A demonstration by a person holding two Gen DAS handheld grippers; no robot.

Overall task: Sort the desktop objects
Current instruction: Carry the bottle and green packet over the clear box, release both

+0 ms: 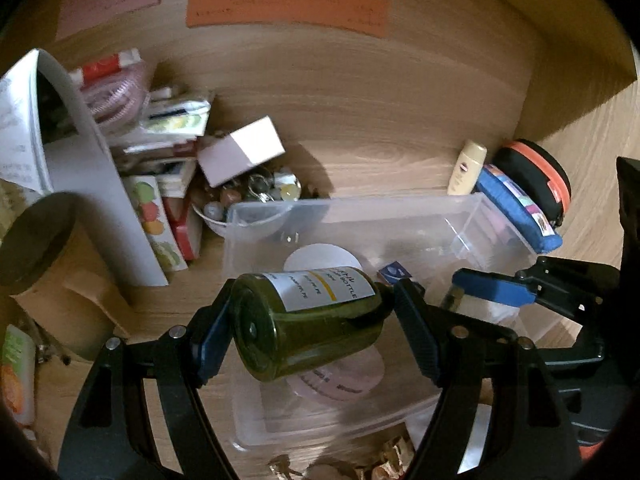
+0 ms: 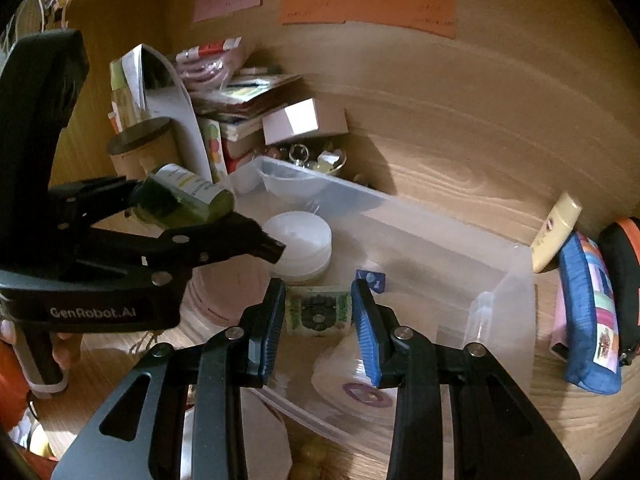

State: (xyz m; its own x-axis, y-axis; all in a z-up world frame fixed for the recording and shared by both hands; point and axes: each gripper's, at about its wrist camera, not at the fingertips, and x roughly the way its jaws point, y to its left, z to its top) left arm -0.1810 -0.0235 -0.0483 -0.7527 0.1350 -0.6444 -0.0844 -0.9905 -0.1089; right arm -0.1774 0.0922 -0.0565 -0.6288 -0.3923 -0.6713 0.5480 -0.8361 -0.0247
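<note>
My left gripper [image 1: 310, 320] is shut on a dark green bottle [image 1: 308, 324] with a white label, held on its side above the left part of a clear plastic bin [image 1: 400, 216]. The bottle [image 2: 180, 200] and left gripper [image 2: 208, 216] also show in the right wrist view. My right gripper [image 2: 320, 312] is over the bin [image 2: 440, 240], its jaws standing at either side of a small green patterned packet [image 2: 318, 314]. A white round lidded tub [image 2: 300, 240] and a small blue item [image 2: 374, 280] lie in the bin.
A pile of boxes and packets [image 1: 160, 152], a white box [image 1: 240, 152] and a bowl of trinkets [image 1: 248, 200] stand at the back left. A cream tube [image 1: 466, 168], a blue pouch [image 1: 520, 208] and a black-orange case [image 1: 536, 180] sit at the right. A cardboard cylinder [image 1: 44, 264] stands left.
</note>
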